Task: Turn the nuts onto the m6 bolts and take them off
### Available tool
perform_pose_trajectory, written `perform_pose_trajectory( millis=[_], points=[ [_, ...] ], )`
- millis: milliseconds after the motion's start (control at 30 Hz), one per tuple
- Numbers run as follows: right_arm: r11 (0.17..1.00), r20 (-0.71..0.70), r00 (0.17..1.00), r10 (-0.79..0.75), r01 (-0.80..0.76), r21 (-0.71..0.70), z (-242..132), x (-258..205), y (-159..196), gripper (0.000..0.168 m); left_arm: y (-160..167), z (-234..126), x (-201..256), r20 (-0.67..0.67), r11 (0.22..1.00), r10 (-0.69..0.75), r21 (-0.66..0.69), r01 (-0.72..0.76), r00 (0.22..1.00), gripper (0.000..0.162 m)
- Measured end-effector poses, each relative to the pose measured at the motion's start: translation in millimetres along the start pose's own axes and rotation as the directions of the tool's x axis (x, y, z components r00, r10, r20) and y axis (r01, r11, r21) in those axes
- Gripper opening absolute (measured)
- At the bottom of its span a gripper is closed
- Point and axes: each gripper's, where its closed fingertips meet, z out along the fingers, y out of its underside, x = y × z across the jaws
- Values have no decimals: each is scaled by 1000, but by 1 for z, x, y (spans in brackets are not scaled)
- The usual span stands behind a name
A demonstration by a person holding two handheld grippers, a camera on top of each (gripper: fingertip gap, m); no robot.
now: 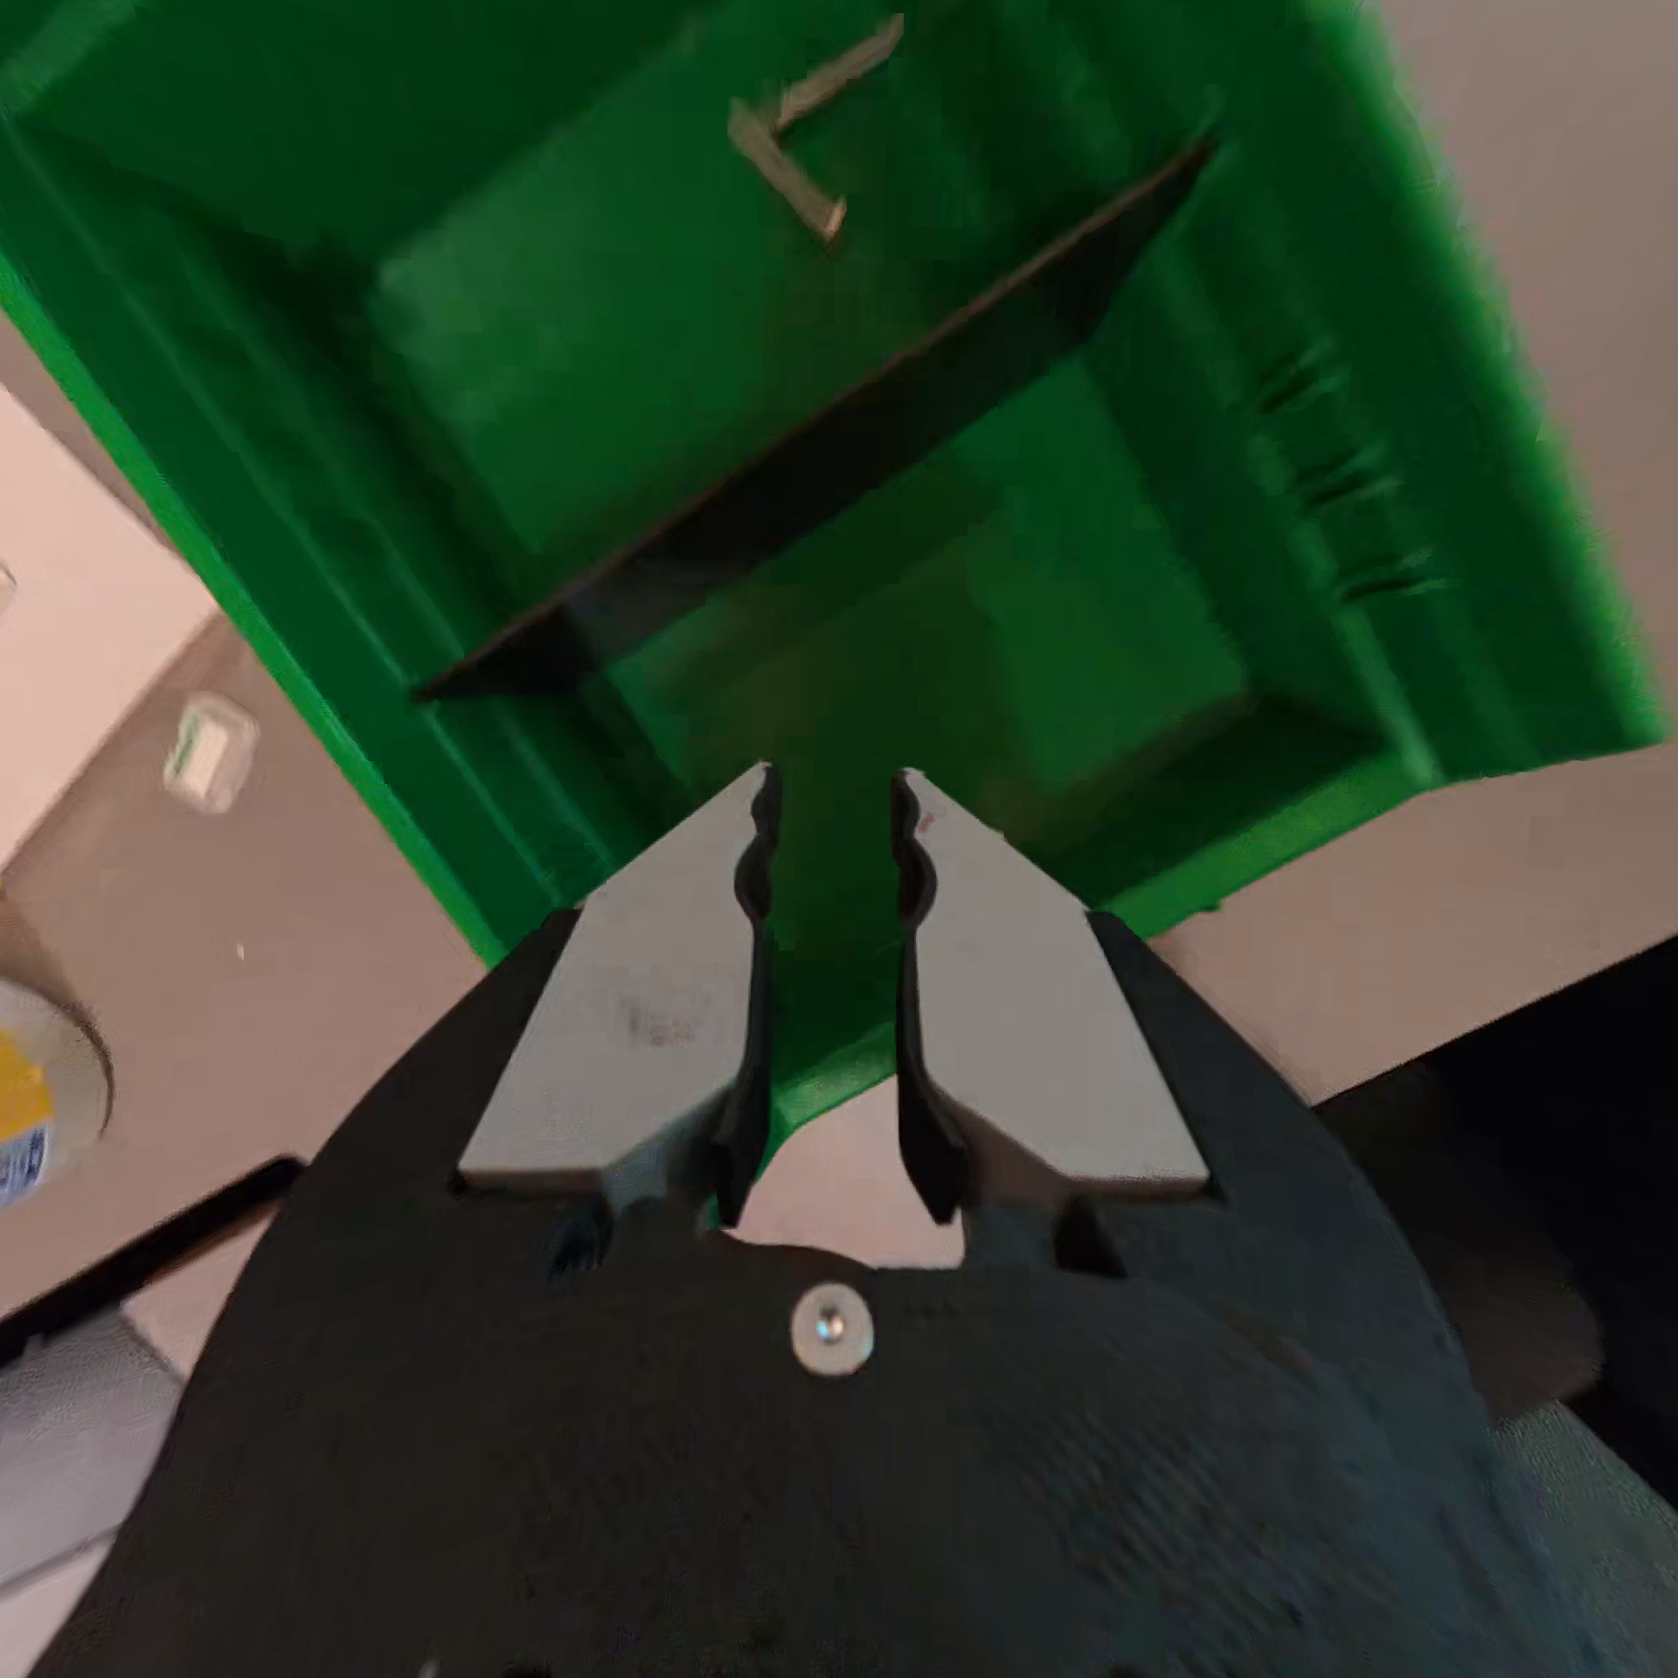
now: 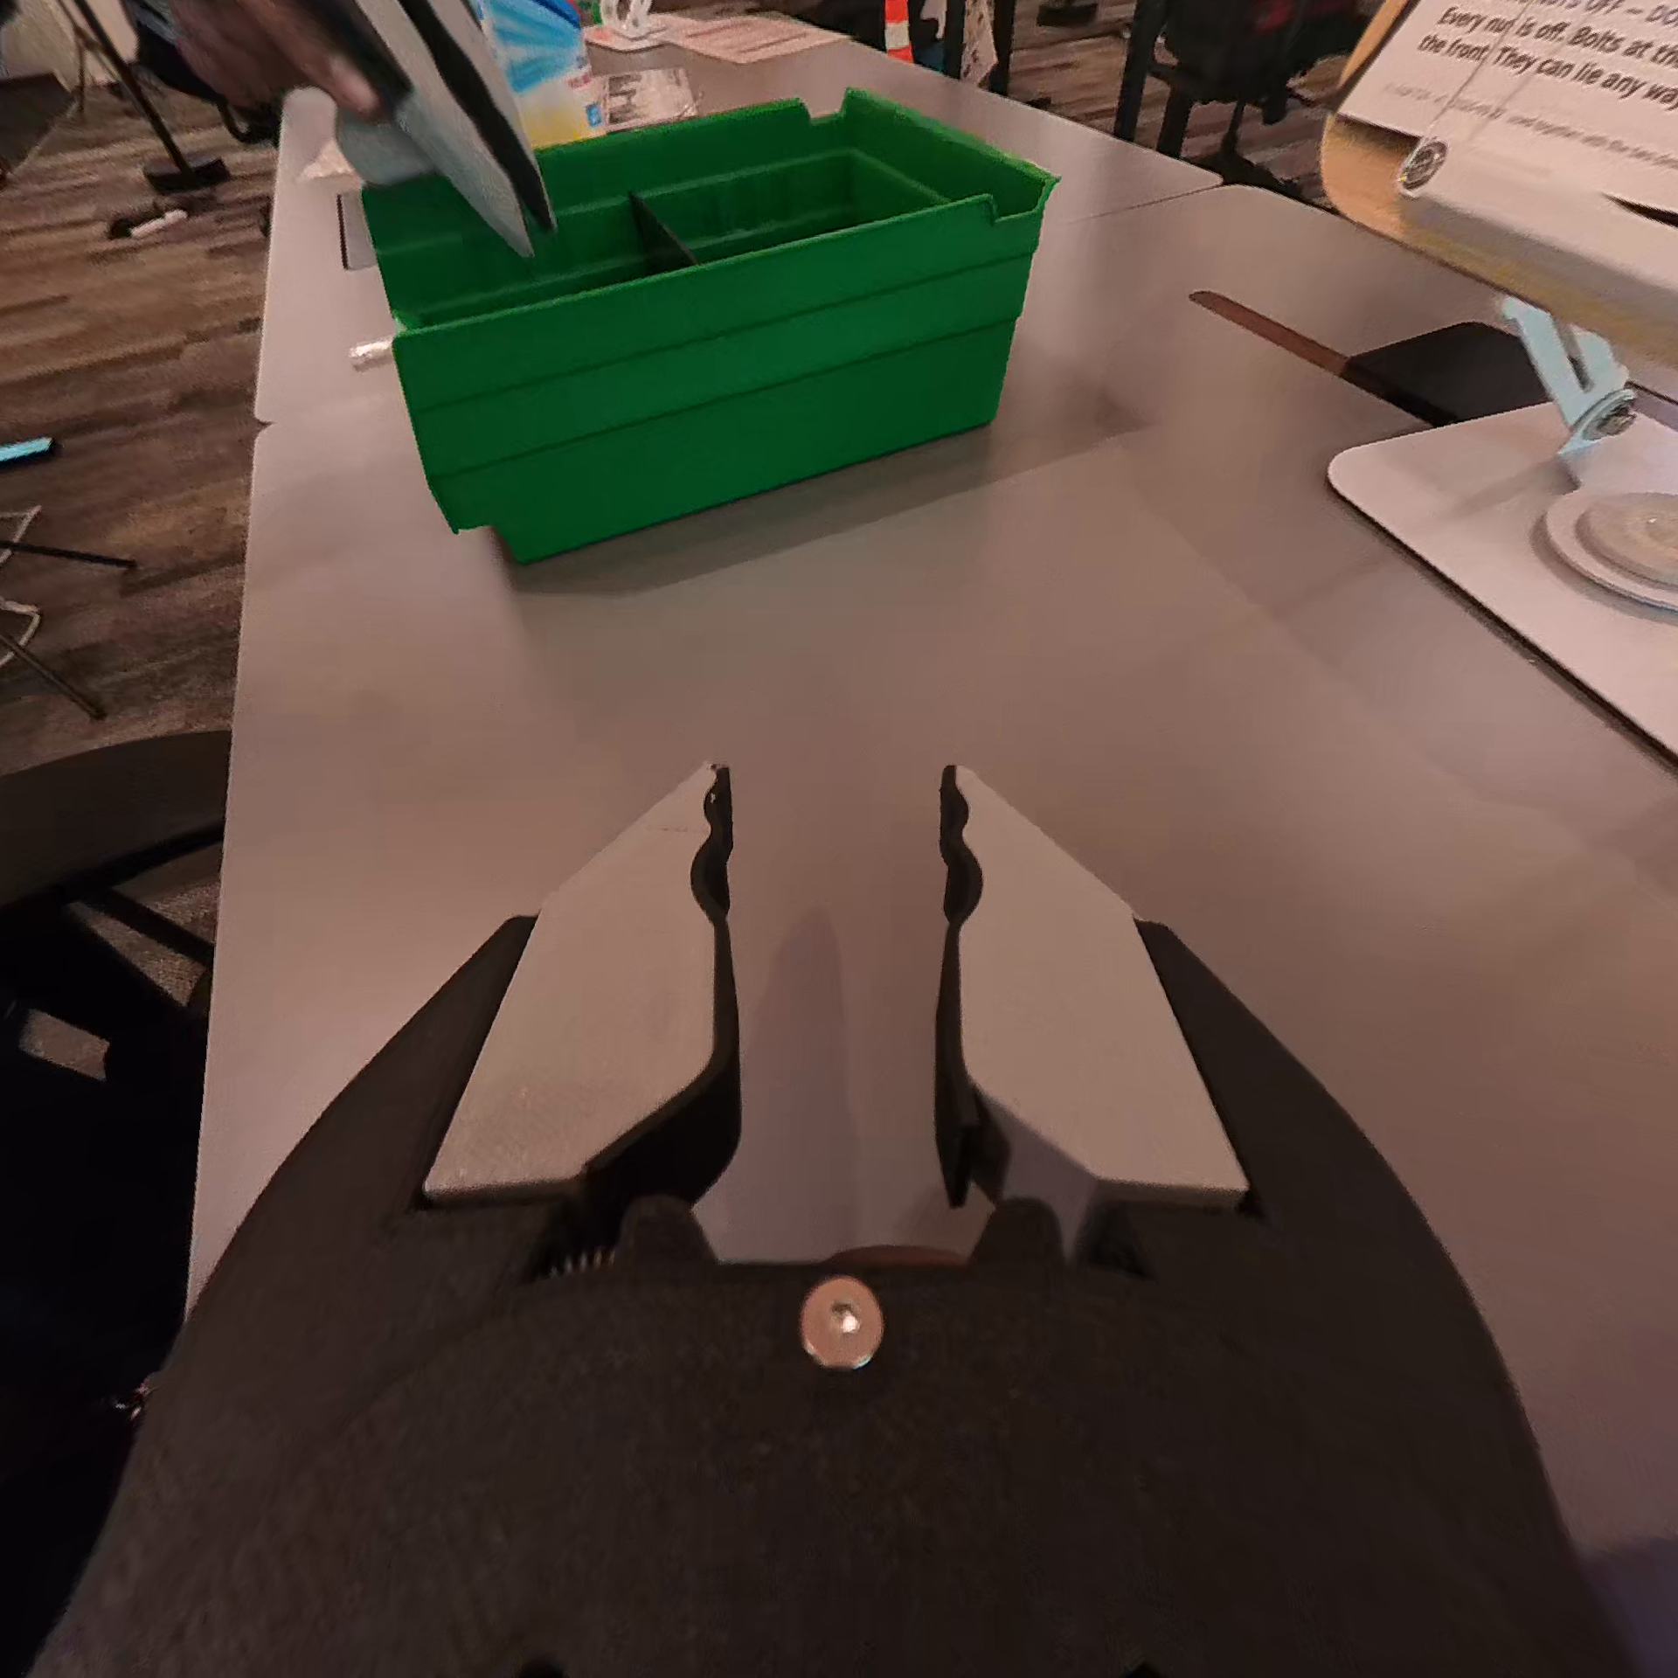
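Note:
A green bin (image 1: pixel 1344 436) with a black divider (image 1: pixel 817 454) fills the left wrist view, which is blurred. Two silver bolts (image 1: pixel 799 136) lie in its far compartment. My left gripper (image 1: pixel 834 783) is open and empty, over the near compartment. In the right wrist view the same green bin (image 2: pixel 708 399) stands on the grey table (image 2: pixel 817 654), and the left gripper (image 2: pixel 536 227) points down into its left end. My right gripper (image 2: pixel 831 781) is open and empty, low over the table and well short of the bin. No nuts show.
A white stand base (image 2: pixel 1471 508) with a tilted sign board (image 2: pixel 1498 136) stands at the right. A black pad (image 2: pixel 1444 372) lies near it. A container with a yellow and blue label (image 1: pixel 27 1099) stands left of the bin. A small silver piece (image 2: pixel 368 352) lies by the bin's left side. There is about 35 centimetres between the tips of the two grippers.

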Motion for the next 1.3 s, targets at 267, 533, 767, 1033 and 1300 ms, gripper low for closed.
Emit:
perform_pose_trajectory(
  millis=[267, 533, 767, 1033, 1300],
  points=[
    [1000, 12, 1000, -8, 8, 5, 1, -7, -1, 43, 49, 37, -23, 69, 927, -36, -371, 60, 997, 25],
    [1000, 34, 999, -23, 23, 4, 1, -16, -1, 43, 62, 54, -26, 119, 891, -11, -450, 63, 993, 16],
    [1000, 46, 999, -18, 18, 13, 0, -18, -3, 43, 67, 59, -26, 110, 867, -36, -491, 86, 993, 13],
    [999, 45, 999, -26, 25, 21, -2, -19, -5, 42, 62, 55, -28, 113, 878, -48, -469, 96, 992, 11],
    [999, 53, 997, -48, 47, 24, -3, -24, -7, 42, 70, 55, -38, 196, 851, -59, -503, 151, 979, 24]
  ],
)
